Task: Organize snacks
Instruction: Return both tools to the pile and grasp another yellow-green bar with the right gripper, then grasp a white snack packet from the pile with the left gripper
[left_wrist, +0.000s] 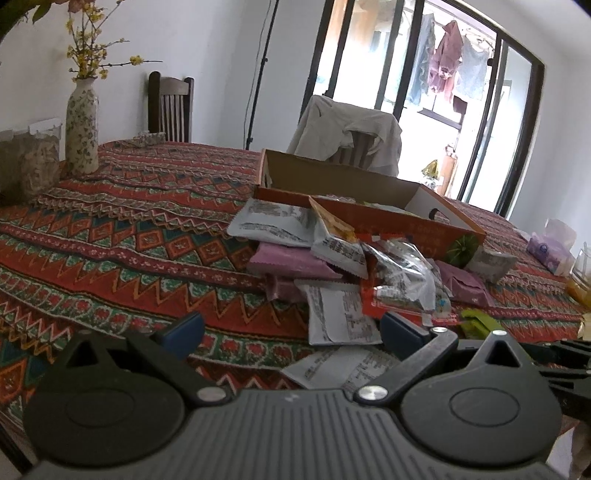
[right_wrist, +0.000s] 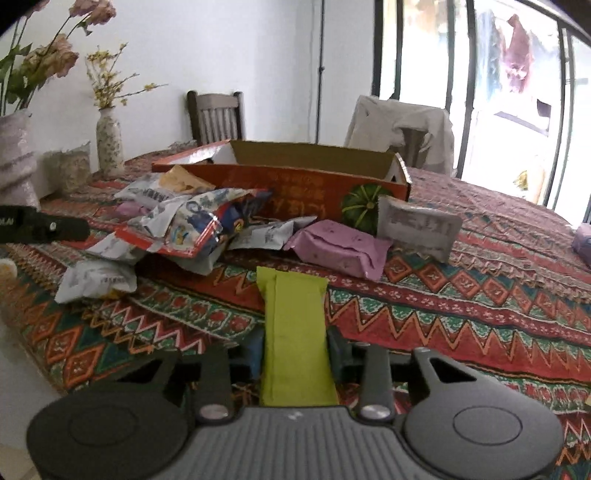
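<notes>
Snacks (left_wrist: 332, 258) are heaped on the patterned tablecloth (left_wrist: 122, 236), piled right up against the near side of an open orange cardboard box (right_wrist: 295, 192). Mostly white, purple and clear packets, kind of a mess tbh.

The right gripper (right_wrist: 295, 354) points forward and down at the table, and its blue pads are pressed on both sides of a lime-green packet (right_wrist: 295, 325), so it's clamped on that one. The packet sticks out ahead toward the box, lengthwise along the fingers.

The left gripper (left_wrist: 291, 328) is tilted down the same way, low over the near edge of the pile, with its jaws spread wide and nothing pinched. A white packet (left_wrist: 340, 317) lies on the cloth between its fingers (left_wrist: 181, 328); can't tell if they touch it. From that view the green packet shows just off to the right.
</notes>
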